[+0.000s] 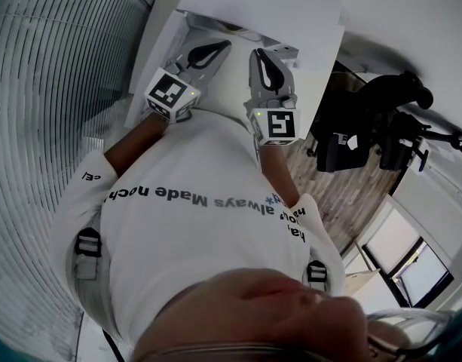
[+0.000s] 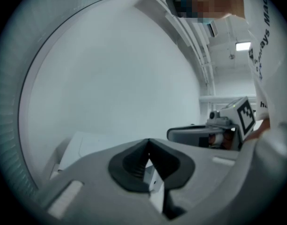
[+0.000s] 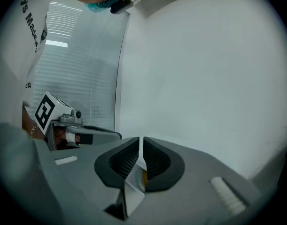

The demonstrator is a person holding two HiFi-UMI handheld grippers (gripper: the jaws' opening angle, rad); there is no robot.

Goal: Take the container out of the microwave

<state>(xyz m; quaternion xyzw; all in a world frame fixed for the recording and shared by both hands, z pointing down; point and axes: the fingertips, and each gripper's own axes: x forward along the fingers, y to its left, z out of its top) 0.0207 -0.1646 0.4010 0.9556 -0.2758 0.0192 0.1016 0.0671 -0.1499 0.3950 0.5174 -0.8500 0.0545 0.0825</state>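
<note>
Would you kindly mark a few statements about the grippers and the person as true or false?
1. The left gripper holds a container. False: its jaws are together, with nothing between them.
2. The person's shirt is white with dark lettering. True.
3. The right gripper grips a container. False: nothing stands between its jaws.
4. Window blinds show in the right gripper view. True.

left gripper [image 1: 221, 48] beside right gripper [image 1: 267, 56], chair [image 1: 381, 119] rightward
</note>
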